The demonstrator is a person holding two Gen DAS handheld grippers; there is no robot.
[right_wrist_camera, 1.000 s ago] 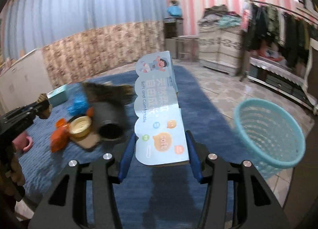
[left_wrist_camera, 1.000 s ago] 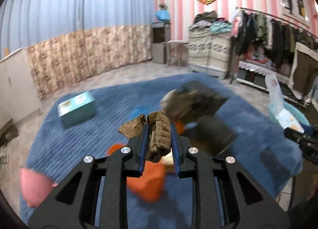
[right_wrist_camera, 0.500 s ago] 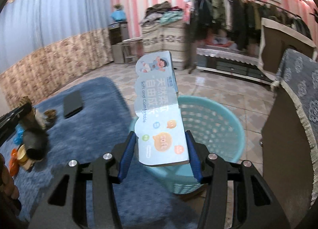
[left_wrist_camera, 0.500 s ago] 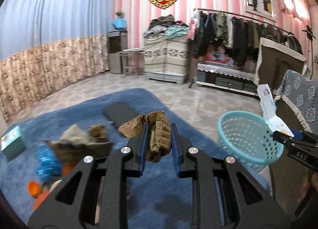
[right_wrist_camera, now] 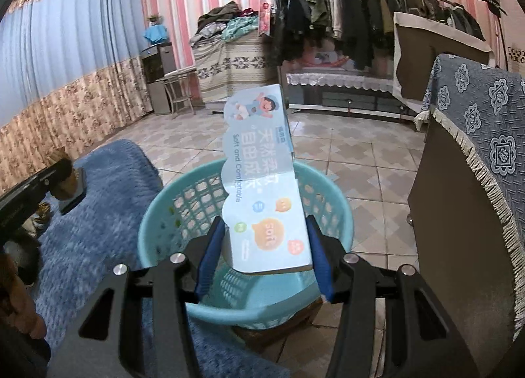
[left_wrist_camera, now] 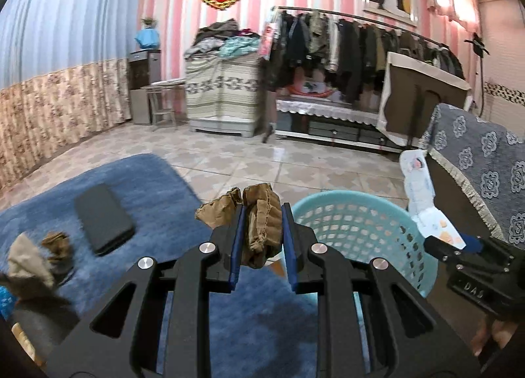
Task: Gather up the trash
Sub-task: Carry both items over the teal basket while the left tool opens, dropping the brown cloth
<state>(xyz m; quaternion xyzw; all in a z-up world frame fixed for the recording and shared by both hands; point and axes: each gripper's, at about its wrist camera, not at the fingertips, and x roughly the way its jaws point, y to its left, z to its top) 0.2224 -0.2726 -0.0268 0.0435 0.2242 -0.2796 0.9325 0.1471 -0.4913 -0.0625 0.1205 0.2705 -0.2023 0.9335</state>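
My left gripper (left_wrist_camera: pixel 262 224) is shut on a crumpled brown paper wad (left_wrist_camera: pixel 261 227), held just left of the light blue mesh basket (left_wrist_camera: pixel 370 214). My right gripper (right_wrist_camera: pixel 262 240) is shut on a flat light blue printed card package (right_wrist_camera: pixel 262 188), held over the basket's (right_wrist_camera: pixel 154 224) open mouth. The right gripper with the card also shows at the right of the left wrist view (left_wrist_camera: pixel 459 247). The left gripper with its brown wad shows at the left edge of the right wrist view (right_wrist_camera: pixel 62 178).
A blue rug (left_wrist_camera: pixel 147 188) carries a black flat case (left_wrist_camera: pixel 103 222), more brown crumpled trash (left_wrist_camera: pixel 57 243) and other clutter at the left. A cabinet with a blue patterned cloth (right_wrist_camera: pixel 475 155) stands right of the basket. Tiled floor and clothes rack (left_wrist_camera: pixel 361 47) lie beyond.
Both grippers swung right from the rug's trash pile toward the basket. The right gripper with the card is now over the basket; the left has come beside it.
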